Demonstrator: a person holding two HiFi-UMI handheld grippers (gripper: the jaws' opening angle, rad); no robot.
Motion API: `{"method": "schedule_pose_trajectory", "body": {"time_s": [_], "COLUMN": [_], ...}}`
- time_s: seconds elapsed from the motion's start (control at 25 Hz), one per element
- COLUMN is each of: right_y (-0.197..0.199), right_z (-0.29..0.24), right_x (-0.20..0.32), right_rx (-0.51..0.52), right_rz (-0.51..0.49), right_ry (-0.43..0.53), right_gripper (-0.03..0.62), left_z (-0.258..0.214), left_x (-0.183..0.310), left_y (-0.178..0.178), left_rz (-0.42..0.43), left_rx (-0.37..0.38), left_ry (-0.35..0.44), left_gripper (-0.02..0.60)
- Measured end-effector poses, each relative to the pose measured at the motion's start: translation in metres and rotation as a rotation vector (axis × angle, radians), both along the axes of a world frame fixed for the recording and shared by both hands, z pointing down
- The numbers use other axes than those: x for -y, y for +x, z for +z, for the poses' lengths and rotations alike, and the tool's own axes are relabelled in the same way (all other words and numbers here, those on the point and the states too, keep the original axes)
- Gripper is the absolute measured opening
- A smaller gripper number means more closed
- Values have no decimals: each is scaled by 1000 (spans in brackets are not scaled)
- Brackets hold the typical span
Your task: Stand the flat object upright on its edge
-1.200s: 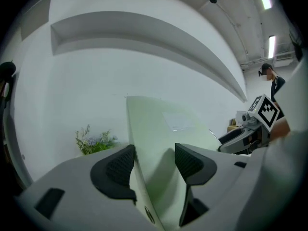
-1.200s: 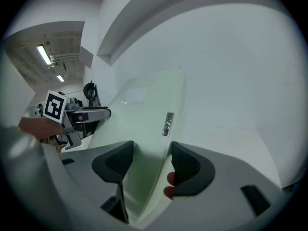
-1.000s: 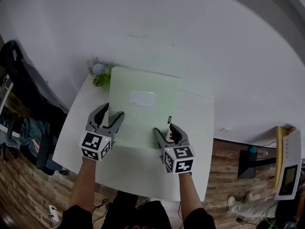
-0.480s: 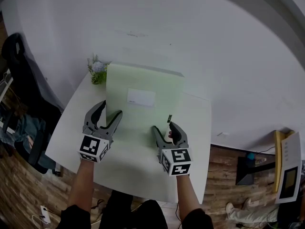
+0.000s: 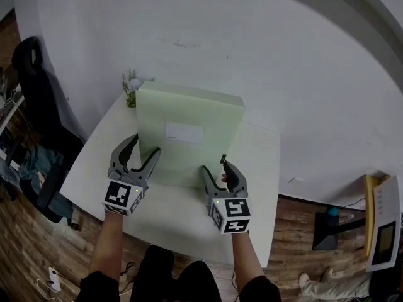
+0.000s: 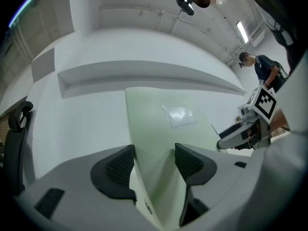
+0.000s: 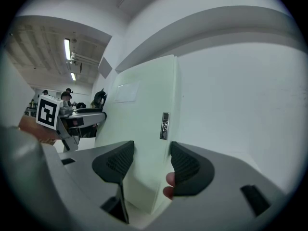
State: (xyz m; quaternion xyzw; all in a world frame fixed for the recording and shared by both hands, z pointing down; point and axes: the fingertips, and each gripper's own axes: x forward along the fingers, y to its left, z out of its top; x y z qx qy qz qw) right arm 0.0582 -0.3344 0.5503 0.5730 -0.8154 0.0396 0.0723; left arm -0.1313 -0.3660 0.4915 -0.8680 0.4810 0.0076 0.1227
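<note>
The green slab (image 5: pixel 189 115) has tipped higher and is now nearly upright. The left claw (image 5: pixel 145 145) and right claw (image 5: pixel 216 167) each clamp a lower corner across its thickness. Beyond them, its bottom edge rests on the desk (image 5: pixel 259 168). Letting go while it leans could topple it back toward the claws.

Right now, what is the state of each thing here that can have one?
green box: nearly upright, lower edge on the table.
left gripper: shut on the green box's left side.
right gripper: shut on the green box's right side.
small plant: upright behind the green box.
</note>
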Motion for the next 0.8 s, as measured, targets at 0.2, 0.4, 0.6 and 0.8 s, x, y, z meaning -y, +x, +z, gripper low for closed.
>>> {"method": "schedule_pose_trajectory", "body": {"time_s": [0.2, 0.4, 0.6, 0.8], "right_y": [-2, -3, -6, -6], "right_z": [-1, 1, 3, 3], "right_x": [-10, -20, -30, -32], "right_rx": [10, 18, 14, 9], "right_rz": [-5, -8, -12, -7], "right_ry": [13, 12, -12, -41], "right_gripper": [258, 255, 255, 255], "left_z": [0, 2, 6, 7], "left_x": [-13, -23, -32, -35], "left_y": [-4, -5, -7, -9], "left_rz": [-11, -23, -26, -26], "left_rx": [7, 18, 41, 52], "left_ry": [6, -11, -45, -74], "left_gripper": [279, 279, 279, 279]}}
